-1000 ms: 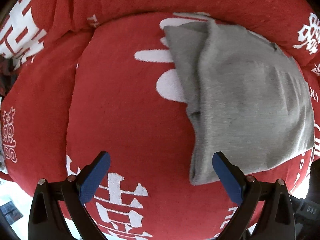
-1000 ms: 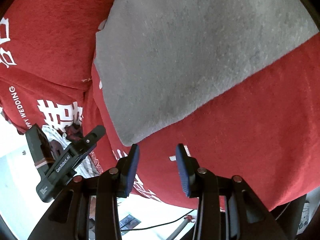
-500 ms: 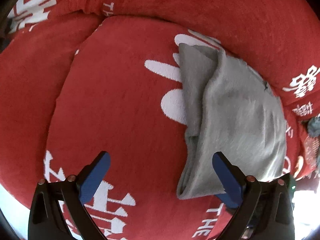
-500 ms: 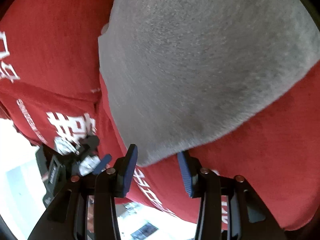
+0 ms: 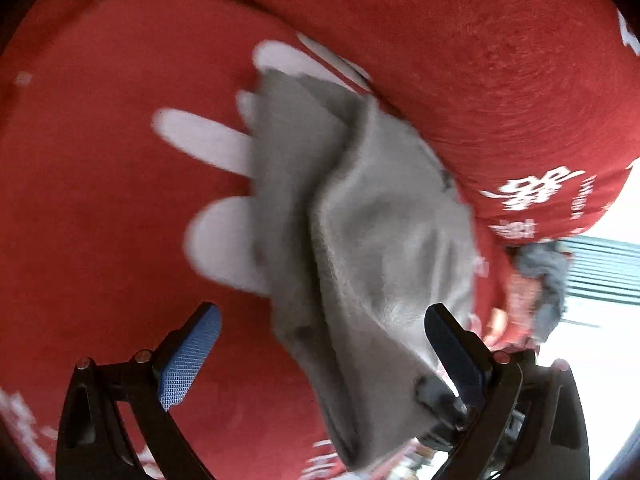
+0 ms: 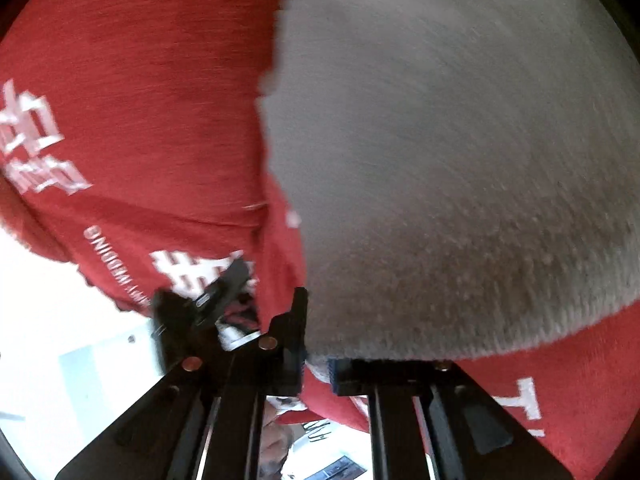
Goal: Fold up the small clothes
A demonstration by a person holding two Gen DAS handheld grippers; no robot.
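A grey folded garment lies on a red blanket with white characters. My left gripper is open just above the garment's near end, whose narrow corner runs between its blue pads. In the right wrist view the garment fills the upper right. My right gripper is closing, with the garment's near edge pinched between its jaws. Its black tip also shows in the left wrist view at the cloth's corner. The left gripper appears small and blurred at lower left of the right wrist view.
A thick red roll of the blanket rises behind the garment. A dark grey cloth lies past the blanket's right edge, by a bright window. The blanket's edge drops to a pale floor at lower left.
My left gripper swung right and down, so the garment's near corner now sits between its fingers. My right gripper pushed forward onto the garment's edge and its jaws came together on it.
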